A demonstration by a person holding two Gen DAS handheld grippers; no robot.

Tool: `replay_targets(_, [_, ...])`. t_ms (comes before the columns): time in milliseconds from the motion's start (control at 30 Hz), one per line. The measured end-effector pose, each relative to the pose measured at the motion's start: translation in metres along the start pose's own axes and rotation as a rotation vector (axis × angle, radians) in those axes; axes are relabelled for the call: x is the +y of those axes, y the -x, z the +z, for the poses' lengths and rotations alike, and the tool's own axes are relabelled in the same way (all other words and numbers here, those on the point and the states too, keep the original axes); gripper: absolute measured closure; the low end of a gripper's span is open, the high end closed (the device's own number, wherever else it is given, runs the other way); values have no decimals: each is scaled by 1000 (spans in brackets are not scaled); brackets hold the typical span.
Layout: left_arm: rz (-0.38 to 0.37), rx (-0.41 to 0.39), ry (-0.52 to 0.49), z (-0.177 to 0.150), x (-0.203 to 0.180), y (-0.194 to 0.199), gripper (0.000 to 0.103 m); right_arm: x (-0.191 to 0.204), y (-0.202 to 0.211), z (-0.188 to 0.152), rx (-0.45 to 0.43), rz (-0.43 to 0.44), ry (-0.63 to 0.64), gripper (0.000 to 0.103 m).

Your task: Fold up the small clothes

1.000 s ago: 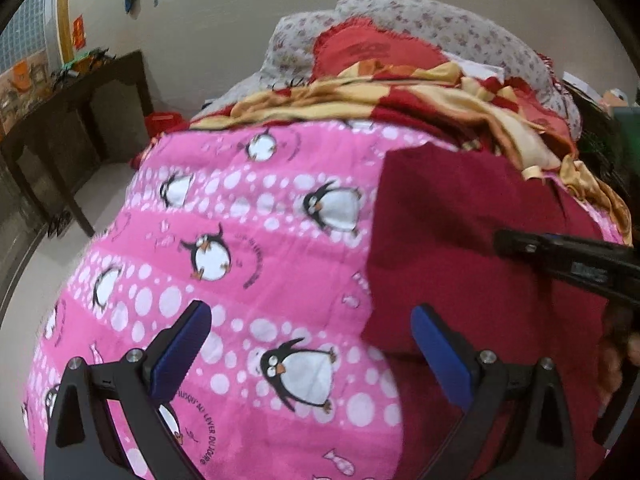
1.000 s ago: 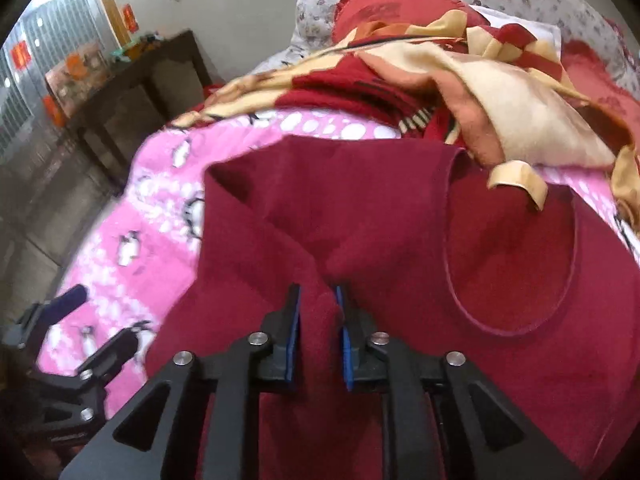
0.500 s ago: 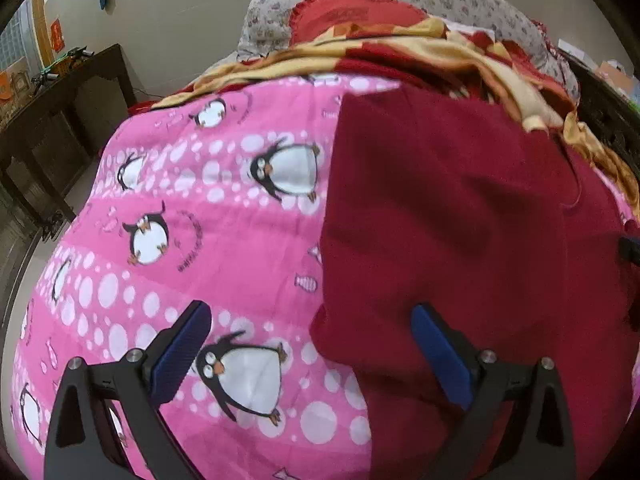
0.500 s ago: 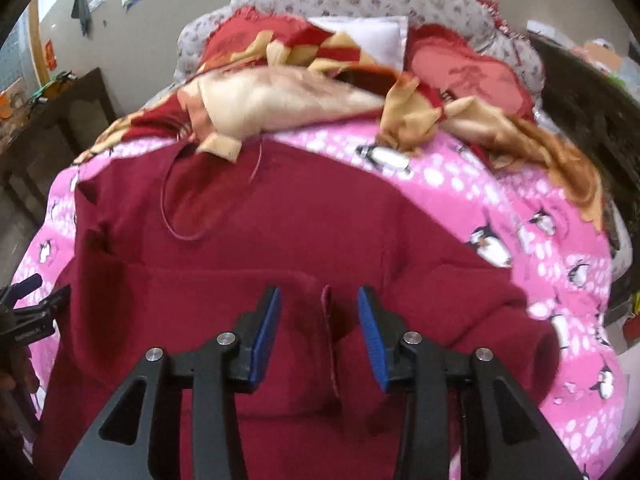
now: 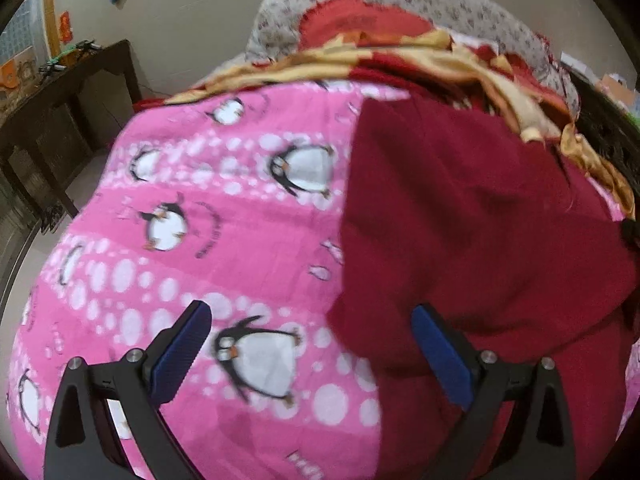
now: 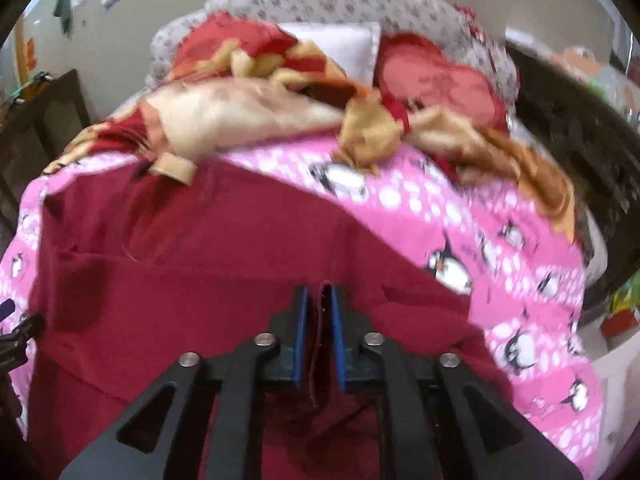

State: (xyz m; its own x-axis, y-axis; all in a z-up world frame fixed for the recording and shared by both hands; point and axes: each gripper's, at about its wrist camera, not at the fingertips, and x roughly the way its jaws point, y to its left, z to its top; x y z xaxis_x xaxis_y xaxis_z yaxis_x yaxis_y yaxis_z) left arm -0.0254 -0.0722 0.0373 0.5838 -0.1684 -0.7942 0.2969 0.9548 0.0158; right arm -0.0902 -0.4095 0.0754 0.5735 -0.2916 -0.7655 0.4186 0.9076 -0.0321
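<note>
I see the dark red garment (image 6: pixel 208 264) lying spread on the pink penguin blanket (image 5: pixel 208 240) that covers the bed; in my left wrist view it fills the right half of the picture, its left edge running down over the pink print. In my right wrist view it lies across the middle and the left, with a rounded neckline seam showing faintly near its upper left part.

My right tongs (image 6: pixel 319 320) have just been closing, and a raised fold of the red cloth stands between the blue pads (image 6: pixel 299 332), which now sit narrow and press on it from both sides (the fold's hem hangs down between them, towards the camera).

My left tongs (image 5: pixel 316 344) stand wide, with nothing gripped. The left pad hangs over a penguin on the blanket and the right pad over the garment's lower left corner; whether either touches the cloth I cannot tell, as the picture is blurred.

Beyond the garment, a crumpled red and yellow blanket (image 6: pixel 256 92) is heaped at the far end of the bed, with a corner of it resting on the garment's far edge. Behind that lie a white pillow (image 6: pixel 344 46) and a floral grey cushion (image 5: pixel 440 0). A dark wooden bench (image 5: pixel 68 92) stands against the wall at the left.
</note>
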Motion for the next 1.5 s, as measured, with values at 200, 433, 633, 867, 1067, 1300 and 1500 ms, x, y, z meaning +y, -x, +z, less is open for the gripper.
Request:
replay_targets(200, [31,13,21,-8,24,6,1,74,18,31,-76,387,76,50])
replay_targets(433, [43,35,42,-18,44,7,1,219,-35,59,18,581,364,50])
replay_targets(633, [49,35,75,-20,66,9,1,269,-69,57,76,558,539,82])
replay_targets(867, [38,14,154,-6,77,13,1,306,-74,68,36,605,459,81])
replay_targets(1067, [-2,-48,124,12,57,25,1,265,-59,60,74,611,316,61])
replay_targets(1300, [-36,-31,41,25,16,1,1,136,-3,6,-46,359,215,61])
replay_targets(1500, [-11,89,-32,14,-12,-43,1,36,-30,-17,46,116,5,68])
